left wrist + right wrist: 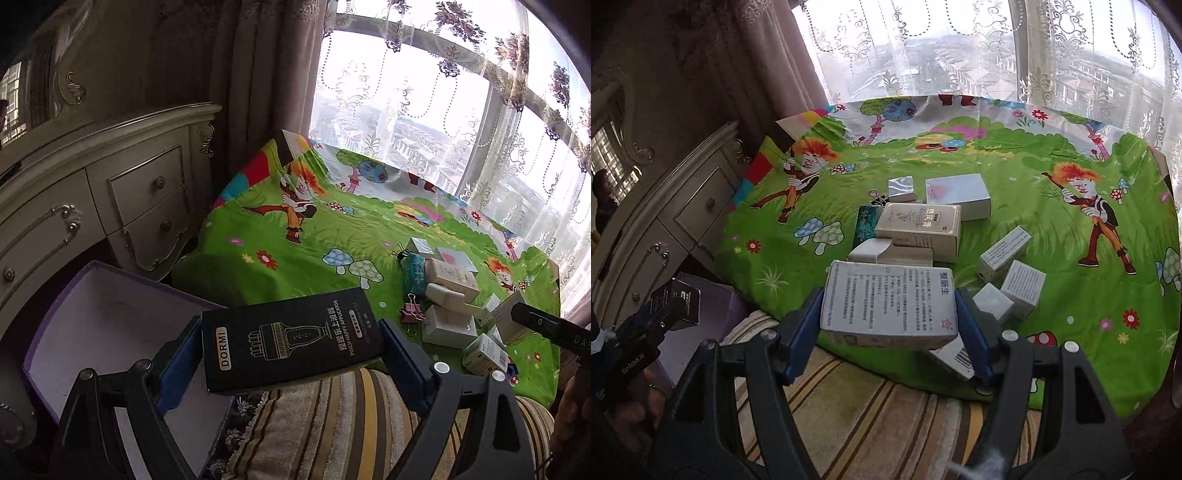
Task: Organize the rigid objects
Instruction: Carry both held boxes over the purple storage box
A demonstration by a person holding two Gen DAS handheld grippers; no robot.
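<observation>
My left gripper (291, 343) is shut on a black DORMI box (291, 338), held flat between the blue pads over the edge of an open purple-rimmed storage box (110, 317). In the right wrist view my right gripper (888, 317) is shut on a white box with printed text (886, 301), lifted above the near edge of the table. A pile of small white and beige boxes (919, 225) lies on the green cartoon tablecloth (1052, 240). The left gripper with its black box (677, 304) shows at the left of the right wrist view.
A cream dresser (92, 206) with drawers stands left of the table. A striped cushion (868, 417) lies below both grippers. Binder clips (412, 312) and a teal pouch (415, 271) lie by the pile. Lace curtains and a window are behind the table.
</observation>
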